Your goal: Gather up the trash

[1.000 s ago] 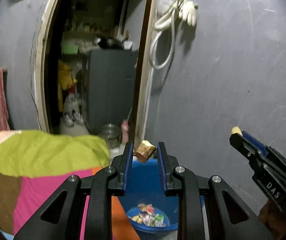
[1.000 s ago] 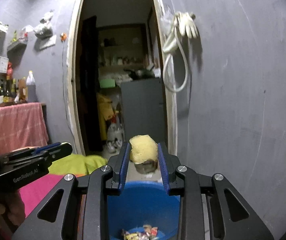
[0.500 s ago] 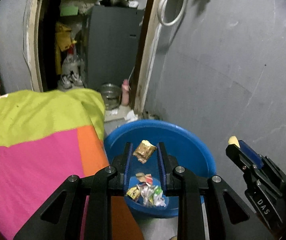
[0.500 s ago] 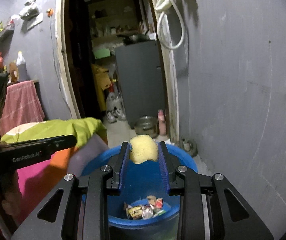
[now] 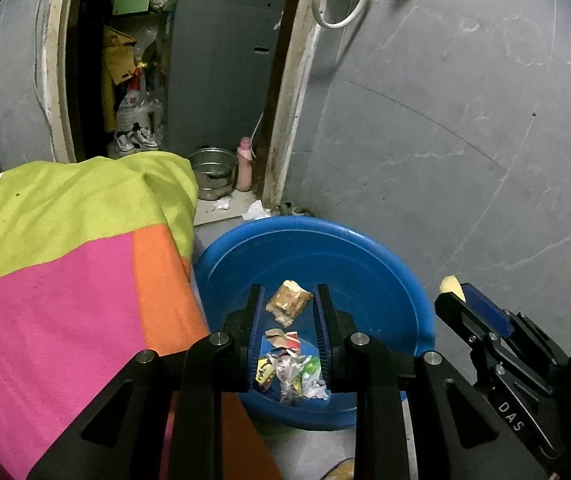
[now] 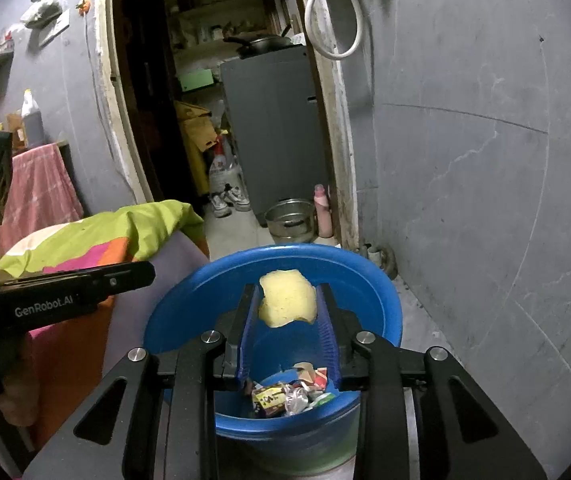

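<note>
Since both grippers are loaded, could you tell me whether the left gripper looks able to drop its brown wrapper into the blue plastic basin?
Probably yes: the left gripper holds the brown wrapper above the blue plastic basin, with nothing visible between.

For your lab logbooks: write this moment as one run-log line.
left gripper: shut on brown wrapper | right gripper: shut on yellow sponge piece | both above blue basin | wrappers inside

The blue basin [image 5: 385, 264] is smooth, glossy plastic. In its bottom lie crinkled, shiny foil wrappers [image 5: 291, 372]. Left of the basin, the patchwork bedcover [image 5: 65, 264] is matt woven cloth. Behind the basin, a dull metal pot [image 5: 211, 172] sits against rough, scuffed grey plaster wall [image 5: 465, 128].
</note>
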Tool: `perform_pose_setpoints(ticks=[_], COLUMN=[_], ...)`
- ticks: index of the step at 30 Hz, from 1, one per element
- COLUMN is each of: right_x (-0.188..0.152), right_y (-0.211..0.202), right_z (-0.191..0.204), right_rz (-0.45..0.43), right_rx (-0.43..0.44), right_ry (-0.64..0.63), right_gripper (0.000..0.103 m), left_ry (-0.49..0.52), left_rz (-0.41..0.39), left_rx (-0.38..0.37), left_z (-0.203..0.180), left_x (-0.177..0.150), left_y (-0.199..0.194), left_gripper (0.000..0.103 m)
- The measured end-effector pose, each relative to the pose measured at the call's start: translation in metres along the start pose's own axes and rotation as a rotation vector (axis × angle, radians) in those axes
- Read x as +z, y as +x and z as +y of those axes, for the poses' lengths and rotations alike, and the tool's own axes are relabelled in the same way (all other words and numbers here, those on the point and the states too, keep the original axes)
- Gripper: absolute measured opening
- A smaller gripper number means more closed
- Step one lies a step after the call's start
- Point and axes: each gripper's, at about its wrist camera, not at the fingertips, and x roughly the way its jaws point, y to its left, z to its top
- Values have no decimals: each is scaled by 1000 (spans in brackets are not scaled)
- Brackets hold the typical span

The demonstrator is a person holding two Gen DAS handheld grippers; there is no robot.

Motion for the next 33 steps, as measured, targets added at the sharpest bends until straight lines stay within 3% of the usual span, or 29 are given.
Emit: perform_pose_setpoints(ticks=[5,8,13,19,22,24,26,29,30,33], right_x=[5,9,19,33,41,48,54,61,64,69], right_y=[-2,-6,-19,-47,-64,-79,-91,-108,-117,-134], right_z=[5,6,7,16,23,29,34,41,44,54], right_rz=[-4,-16,-45,-108,-151,-188,-214,-254,-271,-294], right_rx=[-3,-8,-17,-21,-23,-24,-28,-41,-43,-50], right_ry=[-9,-9,-18,-34,-44,-50,-54,-46,-46,-60], right_gripper=[31,32,33,40,50,54,58,81,82,86], left_ry=[-8,-25,-42,-55,-48,-51,-56,-61,-66,-80], left_rz=[1,-10,-39,-145,-198,-239,-281,-319,-330,-379], left_rx=[-1,-17,-34,-53,-55,-54,-56,-56,-62,-73], left_z=[1,3,3,2,0,0,1,4,5,9], left_x=[3,5,11,16,20,22,22,22,21,17], left_y=[-3,-8,-22,-61,-87,-105,-123,-148,-155,-181], left_gripper=[22,29,30,42,45,57,61,69,78,87])
